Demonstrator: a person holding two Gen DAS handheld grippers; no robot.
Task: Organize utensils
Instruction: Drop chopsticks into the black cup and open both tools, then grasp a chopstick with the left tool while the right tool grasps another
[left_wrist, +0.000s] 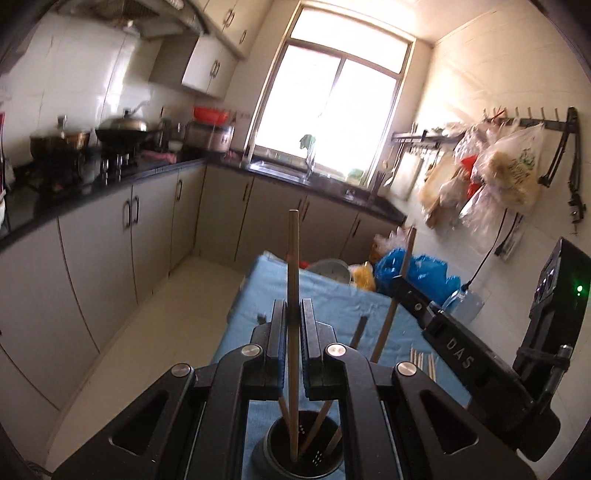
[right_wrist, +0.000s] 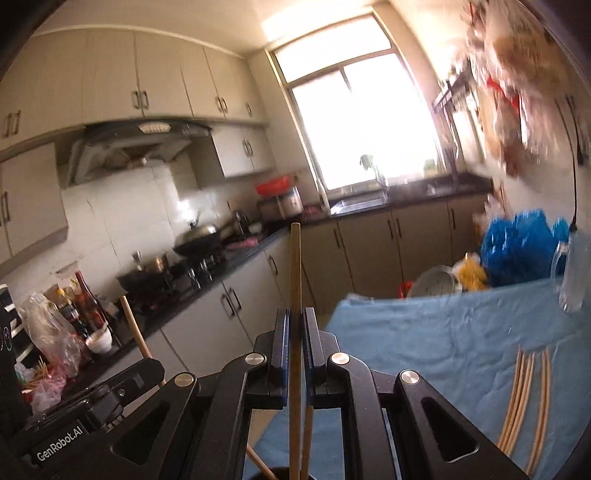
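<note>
My left gripper (left_wrist: 293, 315) is shut on a wooden chopstick (left_wrist: 293, 258) that stands upright, its lower end inside the black perforated utensil holder (left_wrist: 273, 458) below. Other chopsticks lean in that holder. My right gripper (right_wrist: 294, 326) is shut on another wooden chopstick (right_wrist: 295, 266), also upright, its lower end at the holder's rim at the bottom edge. The right gripper's body (left_wrist: 454, 350) shows in the left wrist view with its chopstick (left_wrist: 397, 295). Several loose chopsticks (right_wrist: 524, 402) lie on the blue cloth (right_wrist: 443, 339).
The blue-covered table (left_wrist: 332, 291) holds blue plastic bags (left_wrist: 417, 269), a yellow bag and a round metal lid at its far end. Counters with a stove, pots and a sink run along the left and the far wall. Bags hang on the right wall.
</note>
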